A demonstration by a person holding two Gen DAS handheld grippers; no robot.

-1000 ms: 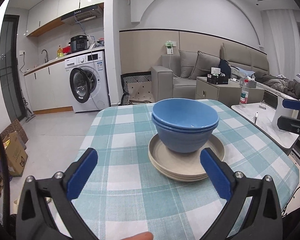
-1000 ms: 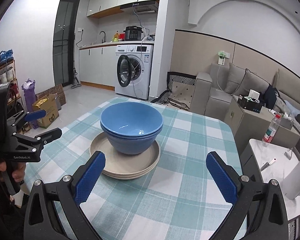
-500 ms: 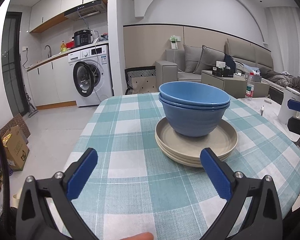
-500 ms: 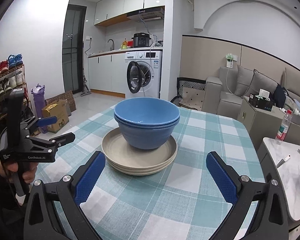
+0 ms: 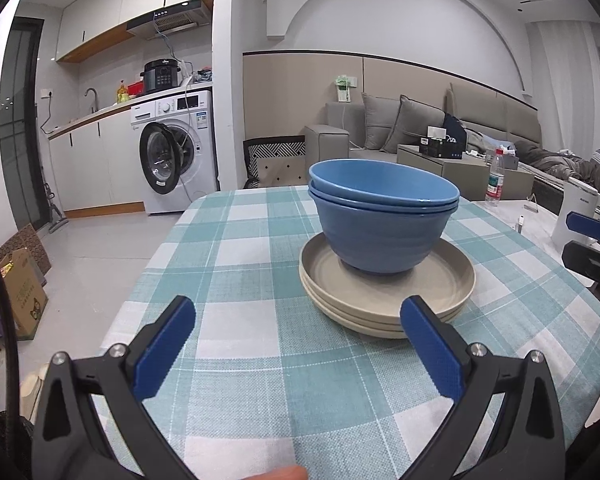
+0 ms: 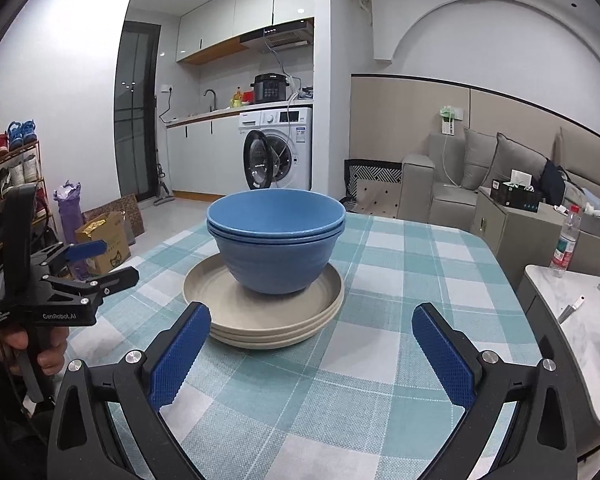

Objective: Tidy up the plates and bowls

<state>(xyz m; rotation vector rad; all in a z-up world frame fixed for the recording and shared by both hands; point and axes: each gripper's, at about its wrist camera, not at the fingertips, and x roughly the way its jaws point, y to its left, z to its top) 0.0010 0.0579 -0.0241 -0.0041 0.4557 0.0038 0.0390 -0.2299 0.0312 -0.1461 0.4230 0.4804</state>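
Left wrist view: blue bowls (image 5: pixel 384 216) nested on stacked plates (image 5: pixel 386 292), mid-desk (image 5: pixel 236 264), dead ahead of my left gripper (image 5: pixel 298 346); both jaws spread wide, empty, right gripper (image 6: pixel 310 350) equally near.

Both wrist views now sit lower and closer to the stack than a second ago. From the left wrist, the blue bowls (image 5: pixel 384 216) are seen nearly side-on, their rims flattened to thin ellipses, and the beige plates (image 5: pixel 388 292) reach down to the right finger of the left gripper (image 5: pixel 298 344). From the right wrist, the stack fills more of the frame above the right gripper (image 6: pixel 311 350), and more of the left gripper's body and holding hand (image 6: pixel 28 346) has entered at the left edge.
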